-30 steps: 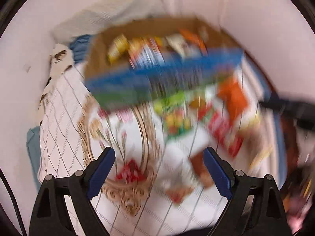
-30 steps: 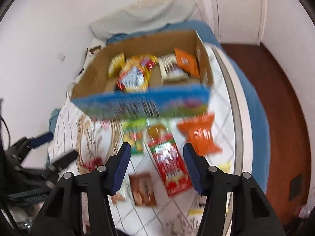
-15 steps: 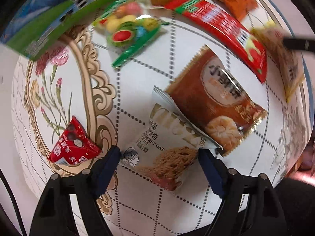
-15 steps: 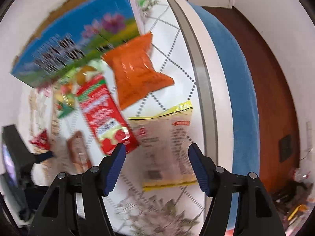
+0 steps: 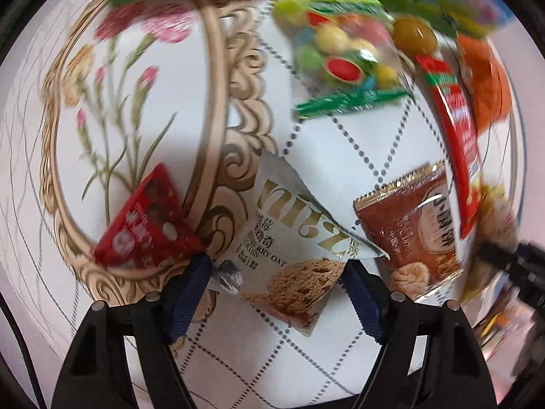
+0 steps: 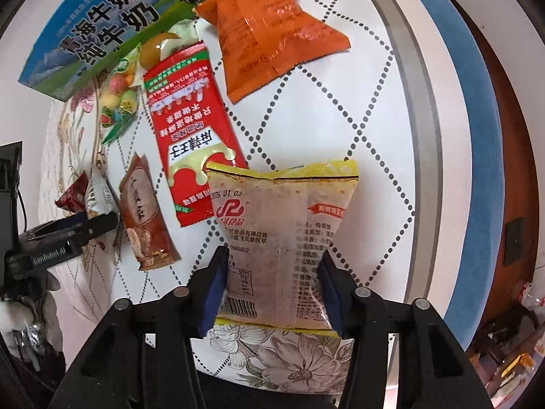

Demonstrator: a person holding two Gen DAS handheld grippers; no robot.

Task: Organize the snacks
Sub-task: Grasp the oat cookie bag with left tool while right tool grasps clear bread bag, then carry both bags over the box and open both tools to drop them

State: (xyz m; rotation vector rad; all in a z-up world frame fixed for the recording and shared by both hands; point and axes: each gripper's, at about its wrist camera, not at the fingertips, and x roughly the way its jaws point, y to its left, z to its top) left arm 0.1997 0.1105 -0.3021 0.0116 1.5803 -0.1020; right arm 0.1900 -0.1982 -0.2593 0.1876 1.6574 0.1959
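My left gripper (image 5: 276,269) is open, its blue pads on either side of a white cranberry oat cookie packet (image 5: 293,235) lying on the cloth. A red triangular packet (image 5: 146,228) lies to its left and a brown biscuit packet (image 5: 415,228) to its right. My right gripper (image 6: 272,272) is open around the lower part of a yellow-edged clear packet (image 6: 279,218); the pads stand beside it, and contact is unclear. A long red packet (image 6: 187,129), an orange packet (image 6: 265,34) and a fruit candy bag (image 6: 119,99) lie beyond. The left gripper also shows in the right wrist view (image 6: 102,220).
The blue and green printed snack box (image 6: 92,30) stands at the far side of the cloth. The surface's rounded edge (image 6: 442,136) with a blue border runs down the right, with brown floor beyond it.
Both grippers have dropped from above the box down to the cloth. The left one has closed in on the cookie packet, the right one on the yellow-edged packet.
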